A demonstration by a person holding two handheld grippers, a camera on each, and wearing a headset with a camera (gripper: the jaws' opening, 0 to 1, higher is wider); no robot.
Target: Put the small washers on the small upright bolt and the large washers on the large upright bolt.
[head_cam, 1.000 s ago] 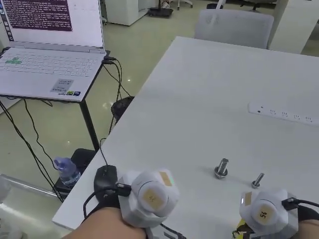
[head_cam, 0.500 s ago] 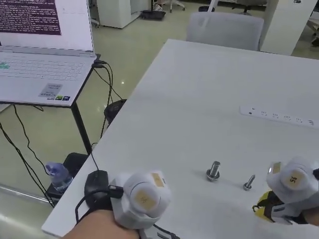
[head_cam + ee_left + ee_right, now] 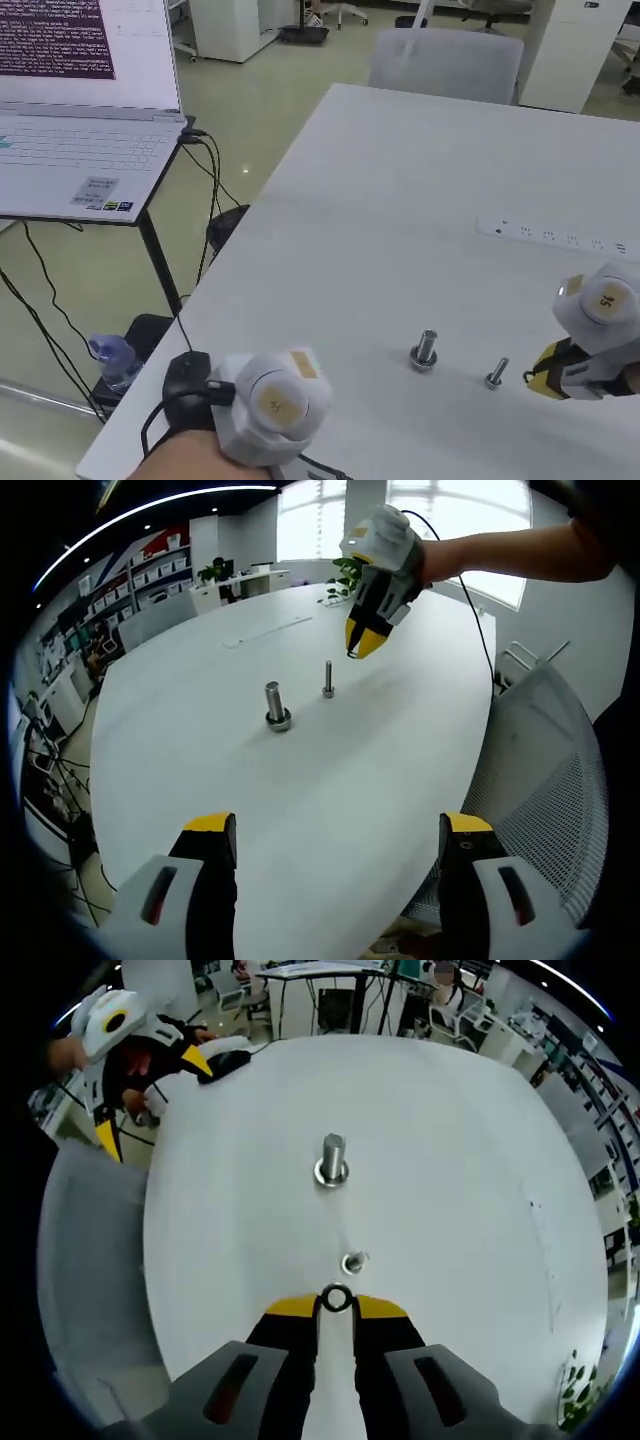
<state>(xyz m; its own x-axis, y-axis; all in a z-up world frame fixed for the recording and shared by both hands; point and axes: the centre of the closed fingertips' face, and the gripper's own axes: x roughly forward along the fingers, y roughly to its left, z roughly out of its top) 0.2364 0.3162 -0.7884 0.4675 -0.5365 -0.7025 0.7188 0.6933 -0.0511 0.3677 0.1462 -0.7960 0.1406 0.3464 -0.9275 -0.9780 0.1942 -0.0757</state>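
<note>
**Q:** Where are the two bolts?

**A:** Both stand upright on a white table (image 3: 400,200). The large bolt (image 3: 425,350) is thick and silver. The small bolt (image 3: 496,374) is thin and stands near it, to its right in the head view. The two do not touch.

**Q:** What about the right gripper?

**A:** The right gripper (image 3: 336,1304) has its yellow-tipped jaws pressed almost together on a washer (image 3: 336,1298), a small metal ring pinched between the tips. In the right gripper view the ring is just beside the small bolt, on the near side and not touching it. The large bolt is farther on, roughly in the same line. I cannot tell whether this is a small washer or a large one.

**Q:** And the left gripper?

**A:** The left gripper (image 3: 337,830) has its jaws spread wide with nothing between them. It is at the near edge of the table, well back from both bolts and pointing toward them.

**Q:** Is anything else around?

**A:** A white power strip (image 3: 565,232) lies farther back on the table. An open laptop (image 3: 70,150) sits on a separate stand off to the left.
</note>
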